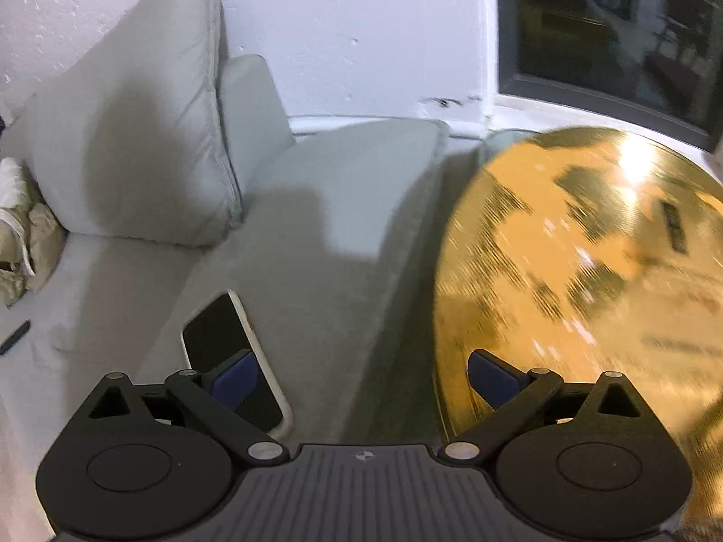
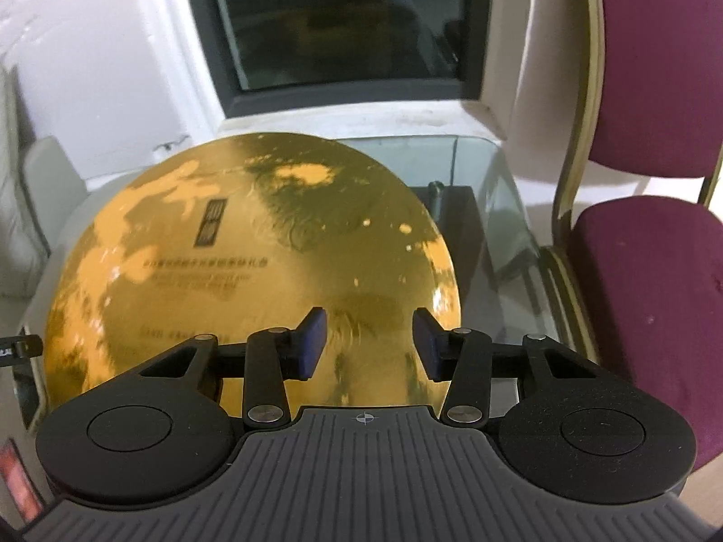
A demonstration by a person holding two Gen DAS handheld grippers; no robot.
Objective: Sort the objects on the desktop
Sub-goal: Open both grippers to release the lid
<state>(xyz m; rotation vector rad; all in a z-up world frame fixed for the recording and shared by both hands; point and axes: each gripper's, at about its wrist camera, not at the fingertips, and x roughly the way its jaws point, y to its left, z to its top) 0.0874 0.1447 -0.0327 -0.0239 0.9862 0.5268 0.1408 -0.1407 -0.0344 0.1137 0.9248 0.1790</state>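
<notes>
The gold disc [image 2: 253, 271] lies flat on the glass table [image 2: 492, 207], covering most of the top, with printed lettering and patchy reflections across its face. It looks to me like the piece about to be sorted, though nothing else small shows on the glass, so I cannot be sure.

What worries me is how thin and slick it seems. Lying flush on glass, it offers no edge to get a finger under, and a pinch from above could simply skate off. If it gets pushed instead of lifted, it might slide toward the table's edge, or scrape the glass. Its near rim already sits close to the table's border.

The right gripper [image 2: 369, 343] hovers over the disc's near edge, its blue pads [image 2: 312, 343] set moderately apart, holding nothing and apparently not touching the disc. The left gripper [image 1: 361, 377] is spread wide and empty too, straddling the gap between the disc's left rim and the grey sofa cushion [image 1: 339, 235]. That view is smeared with motion blur.

Just under the left pad lies a phone [image 1: 226, 343], face up on the cushion; a careless swing could knock it. Beyond the table stand a maroon chair [image 2: 650, 280] and a dark window [image 2: 343, 18].
</notes>
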